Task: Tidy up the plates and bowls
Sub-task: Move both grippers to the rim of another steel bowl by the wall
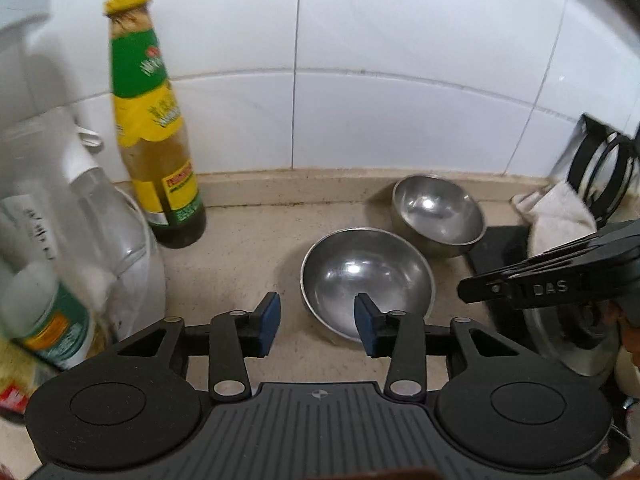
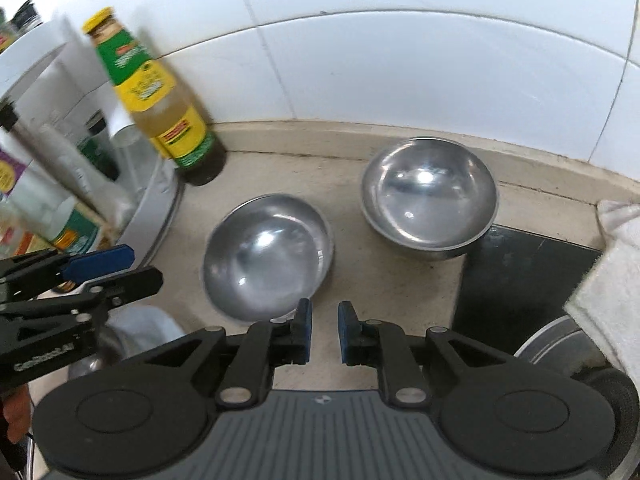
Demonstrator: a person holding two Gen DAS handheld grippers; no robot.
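Two stainless steel bowls are sitting upright on the beige counter point(image 2: 400, 280), close together but apparently not touching. The near bowl point(image 2: 268, 256) is lying toward the sauce bottle point(image 2: 160, 96); the far bowl point(image 2: 430, 196) is resting against the raised lip at the tiled wall, with one edge overhanging a black hob surface point(image 2: 516, 276). No plates are identifiable in either view.

The left gripper point(image 1: 316, 322) is hovering low over the counter with its fingers spread wide and holding nothing. Its right-hand pad is overlapping the near bowl point(image 1: 366, 280) rim in the picture, while the other pad is standing over bare counter; this placement suggests a rim grasp is being prepared, probably for nesting the bowls. Whether the pad is touching the rim cannot be determined.

The right gripper point(image 2: 324, 320) is waiting just short of the near bowl, fingers partly open with a narrow gap and nothing between them.

The following items are obscured:
- The containers at the left edge are blurring heavily; their labels are unreadable.
- A white cloth point(image 2: 612, 280) is being cut off by the frame.
- A round metal object at the lower right is showing only in part, so its type cannot be judged.
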